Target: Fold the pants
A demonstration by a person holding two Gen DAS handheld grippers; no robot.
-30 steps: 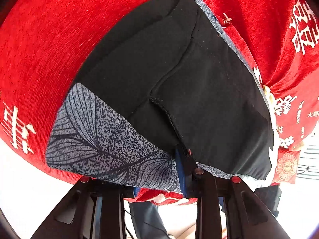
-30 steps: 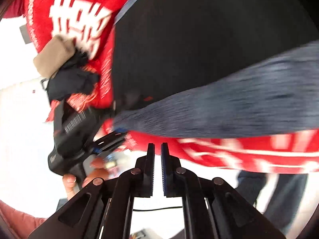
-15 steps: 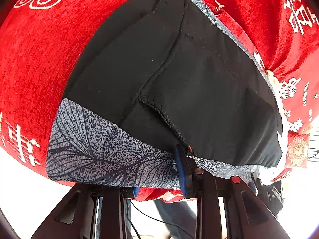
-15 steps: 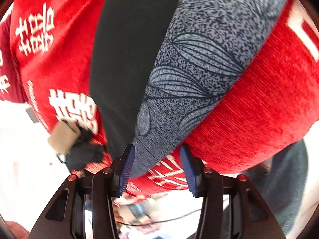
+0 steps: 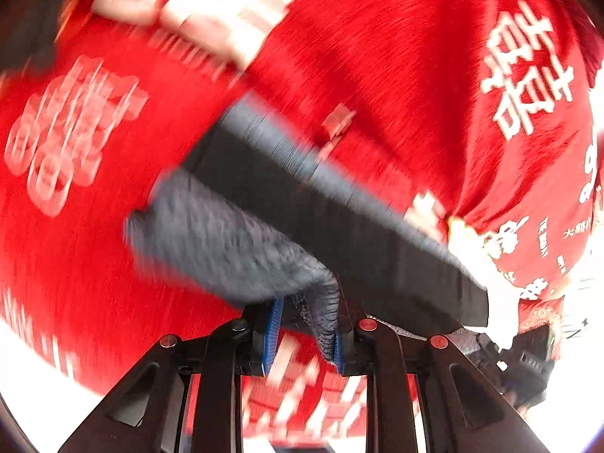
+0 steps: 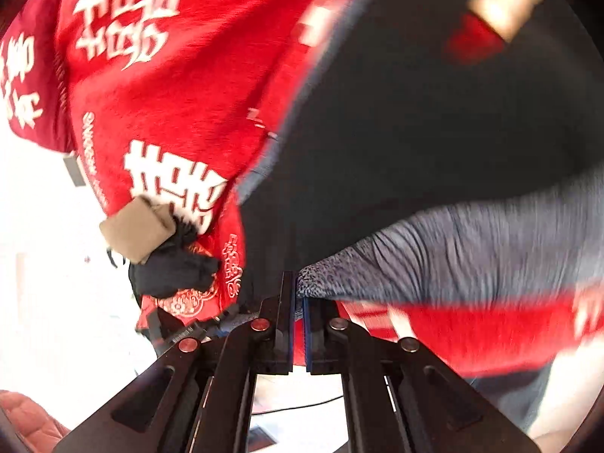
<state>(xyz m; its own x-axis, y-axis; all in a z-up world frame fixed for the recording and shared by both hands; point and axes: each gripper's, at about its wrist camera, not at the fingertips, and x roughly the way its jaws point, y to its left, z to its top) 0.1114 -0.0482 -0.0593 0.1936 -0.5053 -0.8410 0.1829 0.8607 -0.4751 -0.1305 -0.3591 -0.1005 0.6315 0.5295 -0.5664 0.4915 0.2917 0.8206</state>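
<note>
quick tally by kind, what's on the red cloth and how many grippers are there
pants: 1, black with a grey patterned part
tan item at the cloth's edge: 1
small dark bundle beside it: 1
grippers: 2, left gripper and right gripper
total: 5

A red cloth [image 5: 377, 56] with white characters; a tan roll [image 6: 137, 228] lies on it.

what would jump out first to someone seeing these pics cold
The bright red cloth with white characters fills both views, spread under everything. On it lie the pants, black with a grey leaf-print band; the left gripper and the right gripper each pinch that grey edge at the bottom of their view. In the right wrist view a tan and black bundle sits at the cloth's left edge.
</note>
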